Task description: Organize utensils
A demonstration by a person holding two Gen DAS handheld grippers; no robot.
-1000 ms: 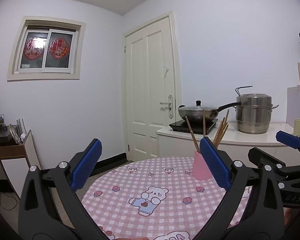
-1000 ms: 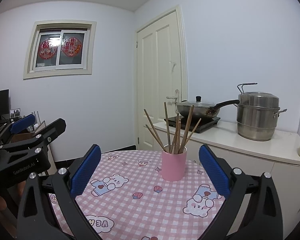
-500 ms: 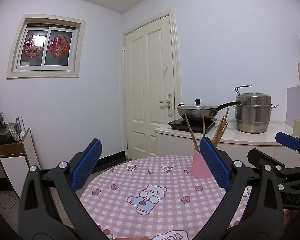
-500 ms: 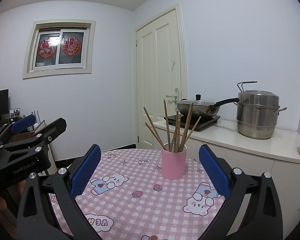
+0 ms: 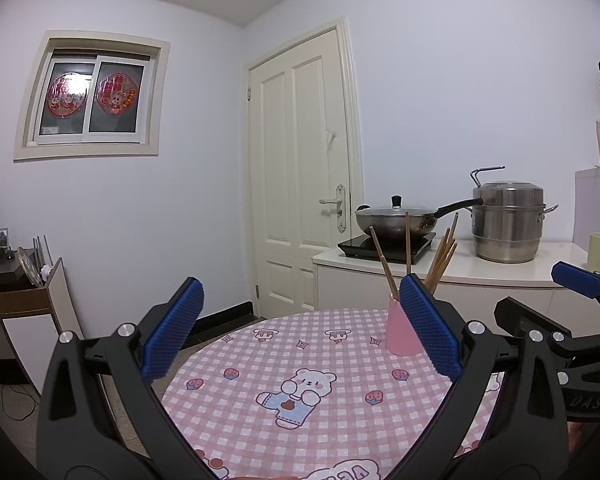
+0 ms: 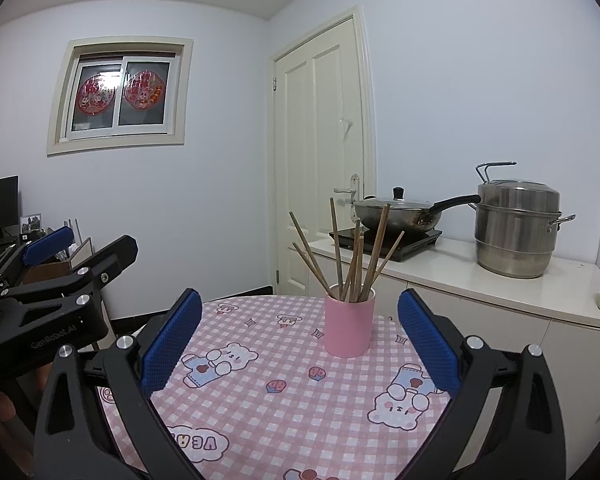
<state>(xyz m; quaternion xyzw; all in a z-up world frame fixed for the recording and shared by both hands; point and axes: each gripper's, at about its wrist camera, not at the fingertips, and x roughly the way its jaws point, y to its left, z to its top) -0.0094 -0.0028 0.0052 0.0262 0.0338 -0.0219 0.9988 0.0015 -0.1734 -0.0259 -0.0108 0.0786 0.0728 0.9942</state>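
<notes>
1. A round table (image 6: 260,420) fills the lower middle of both views. It wears a pink checked cloth printed with cartoon bears and strawberries.
2. A pink cup (image 6: 350,326) stands upright on the table's far side. A bundle of wooden chopsticks (image 6: 354,256) rests in it, fanning outward above the rim.
3. The right claw (image 6: 298,346) hovers over the near part of the table. Its blue-padded fingers are spread wide and grip nothing. The cup sits beyond and between them, apart from both.
4. The left claw (image 5: 300,338) is also spread wide and empty, held above the table's left part. From its camera the cup (image 5: 400,334) is half hidden behind its right finger.
5. Each claw shows at the edge of the other's view, side by side and apart.
6. Behind the table runs a white counter (image 6: 500,280). On it sit a lidded wok (image 6: 396,212) on a black hob and a tall steel steamer pot (image 6: 516,228).
7. A cream door (image 6: 320,168) and a small window (image 6: 120,96) break the white walls.
</notes>
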